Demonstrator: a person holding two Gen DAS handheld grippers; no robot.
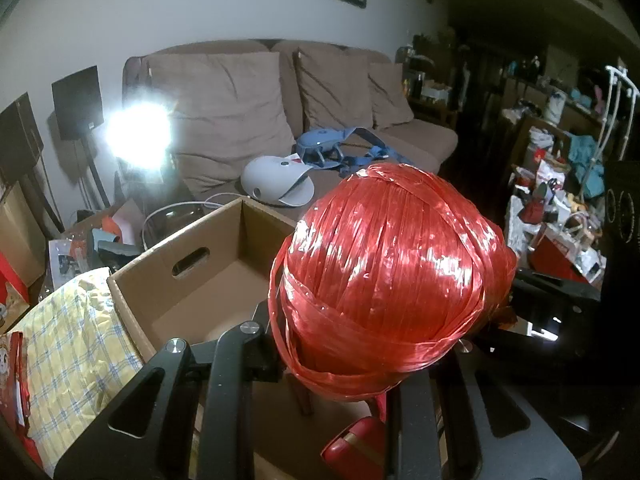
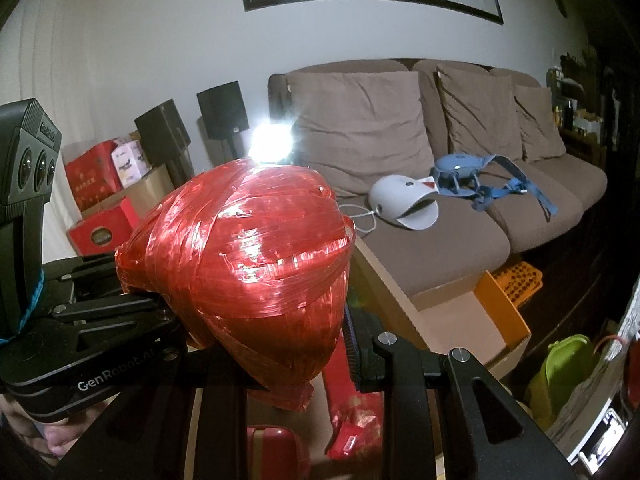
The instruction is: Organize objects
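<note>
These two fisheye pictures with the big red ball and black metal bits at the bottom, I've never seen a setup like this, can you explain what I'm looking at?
There is no robot here. A person holds a two-finger tool in each hand, and each tool carries a wide-angle camera looking forward along its fingers. The black bars at the bottom are those fingers.

One picture comes from the left hand-held gripper, the other from the right hand-held gripper. In the right view the left tool also shows at the left edge.

Both grippers appear to be pressed on the same thing: a big ball of shiny red plastic twine, carried between them.

Just beyond it sits an open cardboard box with a handle cutout. Behind that is a brown sofa with a white gadget and a blue strap harness on its seat.
</note>
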